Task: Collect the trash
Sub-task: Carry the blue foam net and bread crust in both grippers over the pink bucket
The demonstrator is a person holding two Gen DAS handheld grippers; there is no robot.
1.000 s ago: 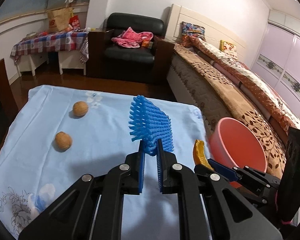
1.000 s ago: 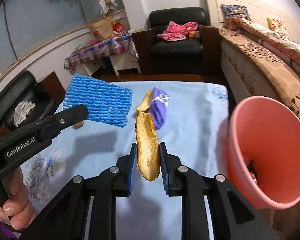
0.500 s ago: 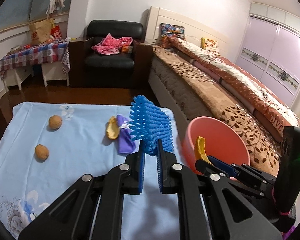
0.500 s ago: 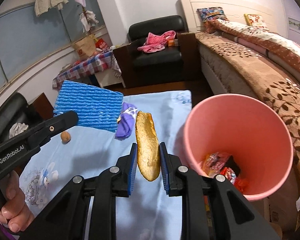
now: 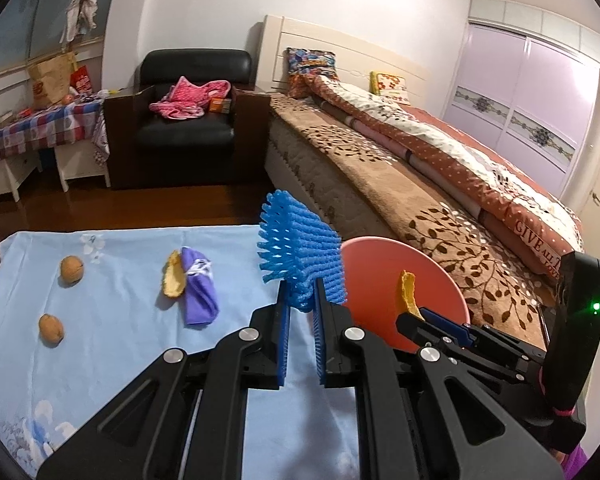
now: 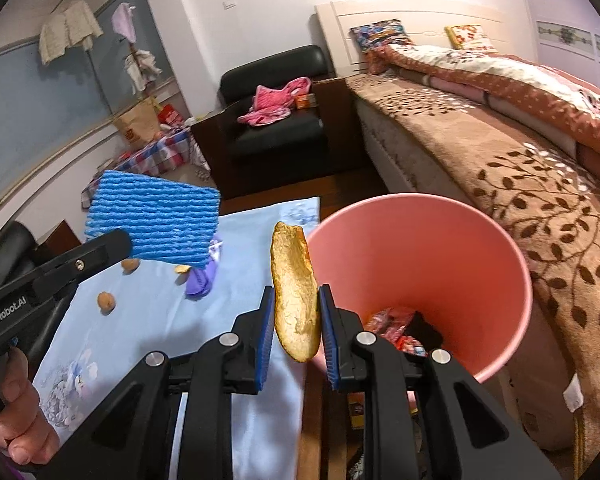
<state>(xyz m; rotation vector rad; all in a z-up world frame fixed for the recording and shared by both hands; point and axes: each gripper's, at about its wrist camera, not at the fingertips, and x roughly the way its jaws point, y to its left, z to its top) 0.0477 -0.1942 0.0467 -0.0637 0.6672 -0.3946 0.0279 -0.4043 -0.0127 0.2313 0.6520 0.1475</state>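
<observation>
My left gripper is shut on a blue foam net sleeve, held above the light blue tablecloth; the sleeve also shows in the right wrist view. My right gripper is shut on a yellow peel, held at the near left rim of the pink bin. The bin holds wrappers. The peel and bin show right of my left gripper. On the cloth lie a purple wrapper, another peel piece and two walnuts.
A bed with brown and red covers runs along the right, close behind the bin. A black armchair with pink clothes stands beyond the table. A checked side table is at far left. Wooden floor lies between.
Both grippers have swung right toward the pink bin with their loads. The peel now sits at the bin's rim, and the sleeve is closer to the bin.
</observation>
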